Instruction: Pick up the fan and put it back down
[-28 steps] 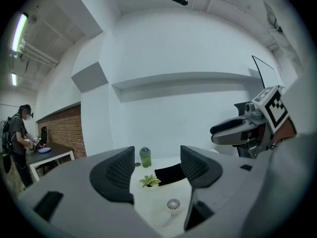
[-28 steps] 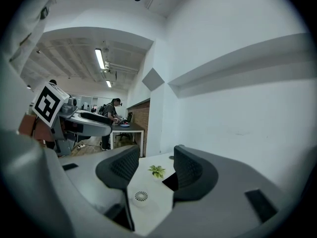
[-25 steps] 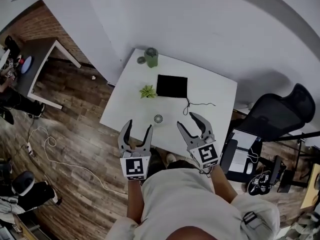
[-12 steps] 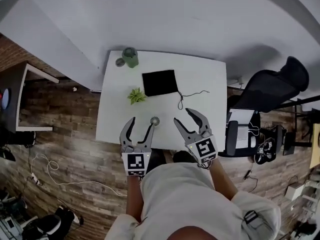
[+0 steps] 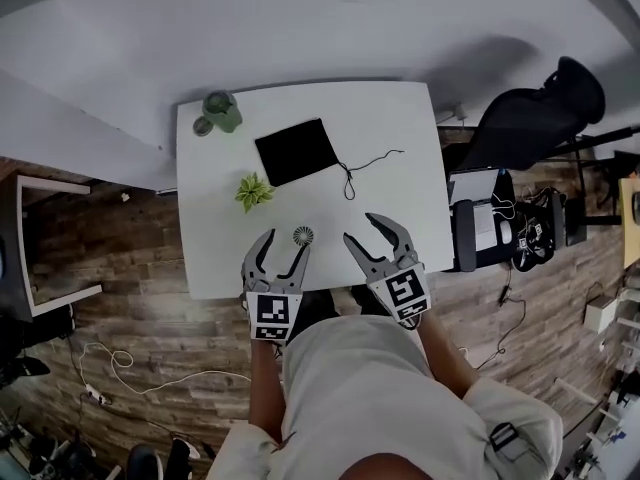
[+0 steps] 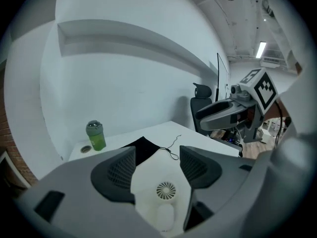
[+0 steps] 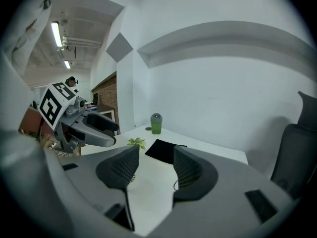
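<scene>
Small white fan (image 5: 303, 235) lies flat on white table (image 5: 400, 118) near front edge, just past left gripper (image 5: 285, 243), framed between its jaws in left gripper view. Left jaws apart, holding nothing, not touching fan. Right gripper (image 5: 359, 227) beside it, jaws apart, empty. Behind fan: small plant (image 5: 253, 190), black pouch (image 5: 296, 151) with cord (image 5: 362, 162), green bottle (image 5: 222, 111) at far corner.

White table (image 5: 400, 118), wood floor (image 5: 140, 258), black chair (image 5: 530, 118), white wall (image 5: 300, 18).
</scene>
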A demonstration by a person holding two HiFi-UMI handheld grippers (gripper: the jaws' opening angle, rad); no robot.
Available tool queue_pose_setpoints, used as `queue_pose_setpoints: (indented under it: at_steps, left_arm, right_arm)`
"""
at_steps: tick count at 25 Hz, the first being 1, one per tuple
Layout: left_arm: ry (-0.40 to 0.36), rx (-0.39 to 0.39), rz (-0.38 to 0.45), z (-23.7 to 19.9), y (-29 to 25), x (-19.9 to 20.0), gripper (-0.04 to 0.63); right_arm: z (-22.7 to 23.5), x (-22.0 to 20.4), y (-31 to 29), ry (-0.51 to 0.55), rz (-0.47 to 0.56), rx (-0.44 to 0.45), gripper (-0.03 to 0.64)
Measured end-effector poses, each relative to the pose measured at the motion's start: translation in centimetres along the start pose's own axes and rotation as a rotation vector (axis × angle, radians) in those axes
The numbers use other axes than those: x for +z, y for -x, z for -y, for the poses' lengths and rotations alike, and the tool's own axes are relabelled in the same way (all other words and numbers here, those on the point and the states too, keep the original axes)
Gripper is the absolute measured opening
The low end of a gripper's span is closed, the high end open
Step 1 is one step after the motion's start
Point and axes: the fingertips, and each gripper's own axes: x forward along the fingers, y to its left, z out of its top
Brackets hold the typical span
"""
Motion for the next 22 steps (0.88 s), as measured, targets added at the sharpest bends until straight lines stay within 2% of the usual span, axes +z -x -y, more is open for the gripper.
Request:
queue_pose_setpoints:
  at_steps: [9, 22]
  left_arm:
    - [-0.019, -0.13, -0.096, 1.1, -3.4, -3.8, 0.278]
    - [-0.031, -0.235, -0.252, 2.4, -5.8, -9.8, 0.311]
  right_arm:
    - [-0.5, -4.2, -1.6, -0.033, -0.09, -0.026, 0.221]
    - [-2.1, -8.3, -2.8, -0.074, -0.174, -0.014, 0.221]
